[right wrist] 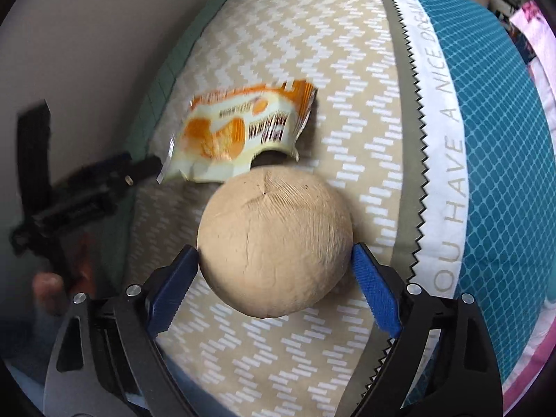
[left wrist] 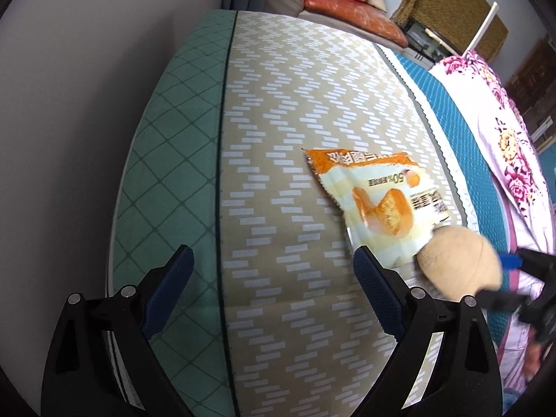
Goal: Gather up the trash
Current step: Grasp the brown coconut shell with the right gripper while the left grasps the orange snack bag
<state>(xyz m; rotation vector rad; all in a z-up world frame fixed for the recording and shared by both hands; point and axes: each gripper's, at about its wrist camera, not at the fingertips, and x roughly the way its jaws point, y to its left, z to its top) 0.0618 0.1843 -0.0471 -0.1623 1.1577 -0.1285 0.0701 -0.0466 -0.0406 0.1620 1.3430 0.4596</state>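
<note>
The step in hand was judged to be the lifting of the ball off the bed by the right gripper, with the wrapper left for the left gripper. To do it well, the squeeze was best kept on the widest part of the ball, since a round, smooth body could be expected to slip forward out of flat pads; a straight, slow lift would also spare the wrapper, whose near edge lay tucked against the ball.

On the left, the left gripper was held over the zigzag cover with its fingers wide apart and nothing between them. The wrapper lay flat on the bed ahead of it and to the right, its lower corner just beside the right fingertip, outside the gap. A shift rightward was judged necessary before any closing.

Further right, in the right wrist view, the ball sat between the blue pads. Both pads were seen touching its sides, so the fingers appeared clamped on it. Whether it was already clear of the cover could not be told. The wrapper was seen just beyond the ball, torn open, touching or nearly touching its far side.
</note>
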